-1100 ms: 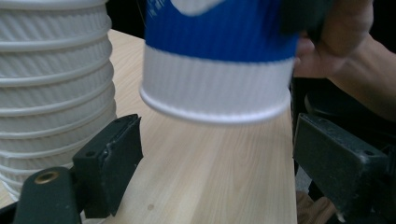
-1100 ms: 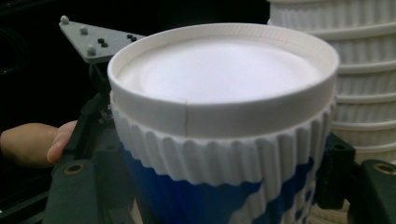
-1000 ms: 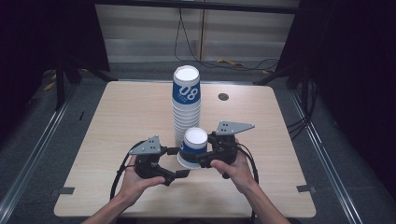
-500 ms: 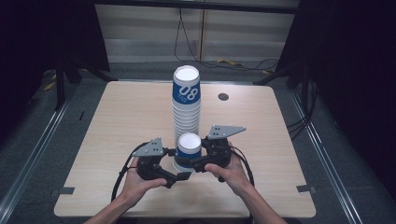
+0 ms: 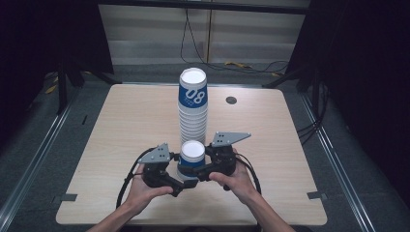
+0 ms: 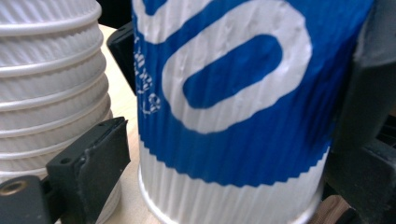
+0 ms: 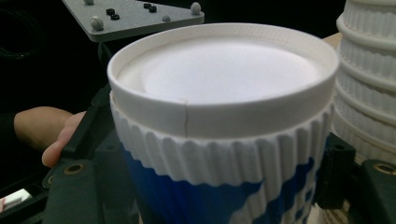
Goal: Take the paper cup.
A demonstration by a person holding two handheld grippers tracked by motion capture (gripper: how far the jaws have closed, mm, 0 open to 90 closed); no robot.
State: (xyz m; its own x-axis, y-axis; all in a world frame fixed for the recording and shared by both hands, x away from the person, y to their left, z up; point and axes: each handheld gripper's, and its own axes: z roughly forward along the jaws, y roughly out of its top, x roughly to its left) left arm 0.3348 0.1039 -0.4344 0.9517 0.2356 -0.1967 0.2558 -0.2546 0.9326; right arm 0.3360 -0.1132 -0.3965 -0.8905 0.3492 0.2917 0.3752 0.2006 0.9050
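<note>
A tall stack of upturned blue-and-white paper cups (image 5: 193, 106) stands mid-table. Just in front of it, a single upturned cup (image 5: 192, 155) of the same kind sits between both grippers. My right gripper (image 5: 205, 166) comes in from the right, shut on the cup's ribbed wall (image 7: 219, 154) just under its white base. My left gripper (image 5: 186, 180) reaches in low from the left. Its jaws stand on either side of the cup (image 6: 233, 116), with a thin strip of table showing between one jaw and the cup. The cup's rim is at table level.
The wooden table (image 5: 121, 125) has bare room to the left and right of the stack. A small dark cable hole (image 5: 231, 100) sits at the back right. Stack ribs (image 6: 51, 84) are close beside the held cup. Dark floor and stands surround the table.
Both hands and the single cup have drawn slightly toward the person and to the left, away from the stack. The stack has not moved.
</note>
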